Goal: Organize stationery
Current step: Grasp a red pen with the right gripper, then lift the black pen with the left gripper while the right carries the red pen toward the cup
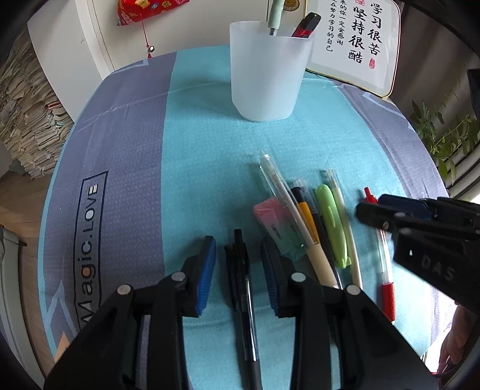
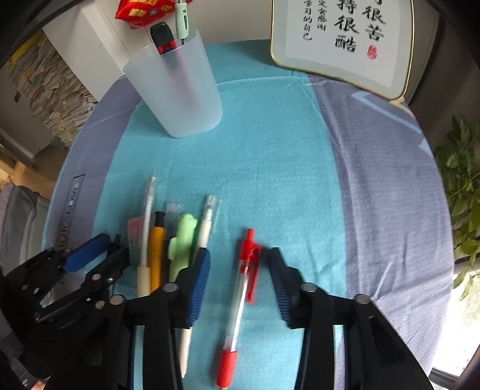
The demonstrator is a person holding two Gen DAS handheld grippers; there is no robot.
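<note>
A black pen (image 1: 241,288) lies on the teal cloth between the blue pads of my left gripper (image 1: 238,270); there is a gap on each side, so it is open. In the right wrist view a red pen (image 2: 237,303) lies between the pads of my right gripper (image 2: 240,270), also open and untouching. Between the two pens sits a cluster: a pink-green eraser (image 1: 274,217), a clear white pen (image 1: 282,192), an orange pen (image 1: 309,222) and a green cactus-shaped pen (image 1: 333,222). A frosted cup (image 1: 267,72) at the back holds a mint pen and a black-red item.
A framed calligraphy board (image 1: 357,39) leans at the back right, close to the cup. A red cloth ornament (image 1: 144,9) hangs at the back left. Plant leaves (image 1: 444,132) rise past the table's right edge, and paper stacks (image 1: 27,120) stand past the left.
</note>
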